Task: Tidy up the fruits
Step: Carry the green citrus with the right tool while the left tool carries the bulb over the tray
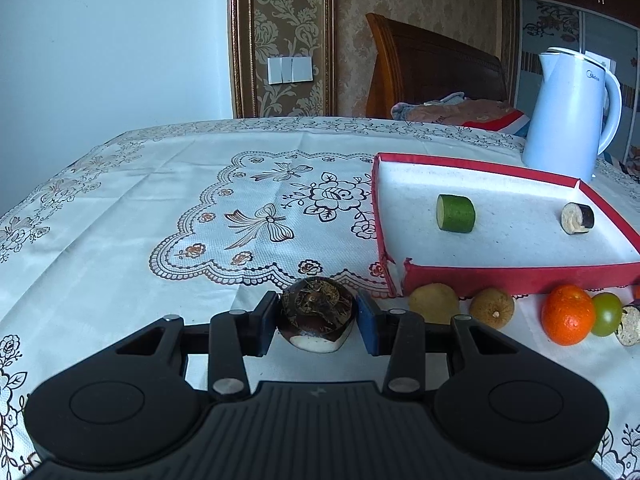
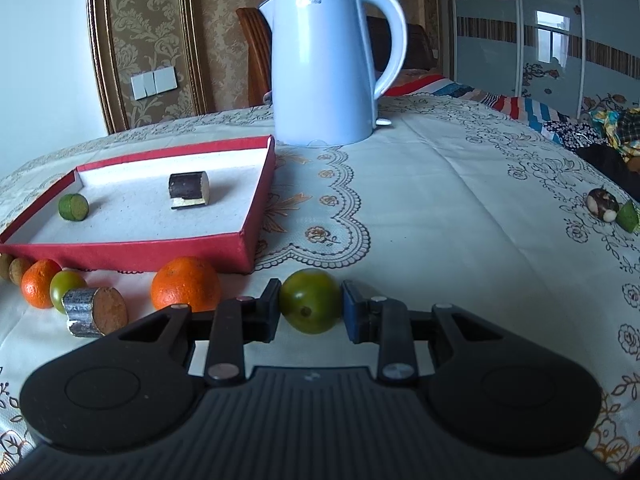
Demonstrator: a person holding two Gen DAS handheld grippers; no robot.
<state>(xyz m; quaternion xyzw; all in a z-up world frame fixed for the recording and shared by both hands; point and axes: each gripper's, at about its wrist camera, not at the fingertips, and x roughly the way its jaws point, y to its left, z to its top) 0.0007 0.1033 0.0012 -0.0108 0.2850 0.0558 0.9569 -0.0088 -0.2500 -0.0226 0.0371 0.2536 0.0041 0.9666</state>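
The left claw [image 1: 316, 316] grips a taro [image 1: 316, 314]; the red tray [image 1: 520, 274] lies ahead-right. The right claw [image 2: 310, 306] clamps a green fruit [image 2: 310, 306], tray ahead-left.

Patterned tablecloth [image 2: 440, 208] carries red tray [image 2: 132, 258], kettle [image 2: 324, 68], loose fruit.

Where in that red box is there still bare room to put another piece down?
Inside the red box, the white floor is bare in front of and between the green chunk and the dark chunk, and along the back wall. It is crowded outside the front wall: oranges and other pieces lie in a row there.
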